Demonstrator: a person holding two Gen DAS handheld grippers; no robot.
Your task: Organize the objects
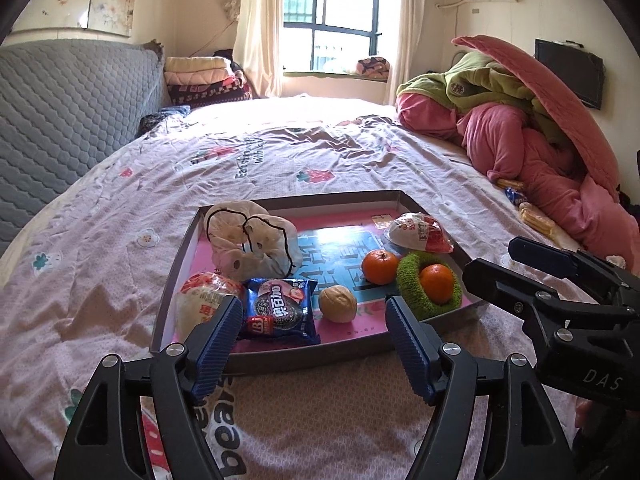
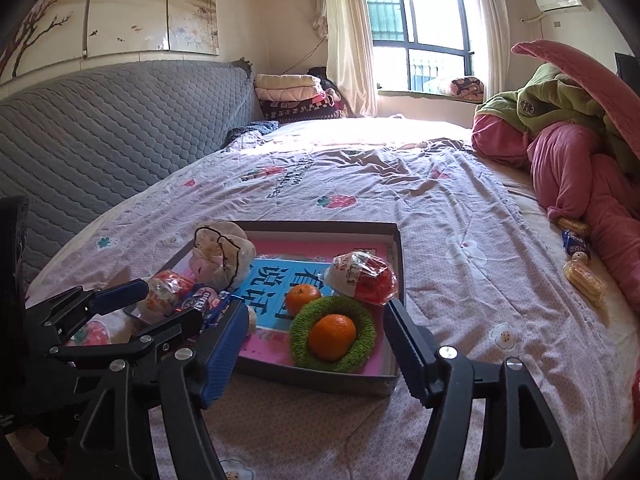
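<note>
A shallow grey tray (image 1: pixel 280 354) lies on the bed. It holds a blue cookie pack (image 1: pixel 276 312), a walnut (image 1: pixel 338 304), a loose orange (image 1: pixel 380 266), a second orange (image 1: pixel 438 284) inside a green fuzzy ring (image 1: pixel 412 280), two red-and-white wrapped packets (image 1: pixel 420 234) (image 1: pixel 200 296) and a cream plush toy (image 1: pixel 252 240). My left gripper (image 1: pixel 312 306) hovers open just before the tray's near wall, its pads empty. My right gripper (image 2: pixel 315 307) stands open over the near corner, in front of the ringed orange (image 2: pixel 332 336), holding nothing. The two grippers sit side by side.
The pink printed bedsheet (image 2: pixel 460 220) spreads all around the tray. A heap of pink and green bedding (image 1: pixel 540 140) fills the right side, with small snack packs (image 2: pixel 576 246) beside it. A grey quilted headboard (image 1: pixel 60 120) and folded blankets (image 1: pixel 204 80) stand at the left.
</note>
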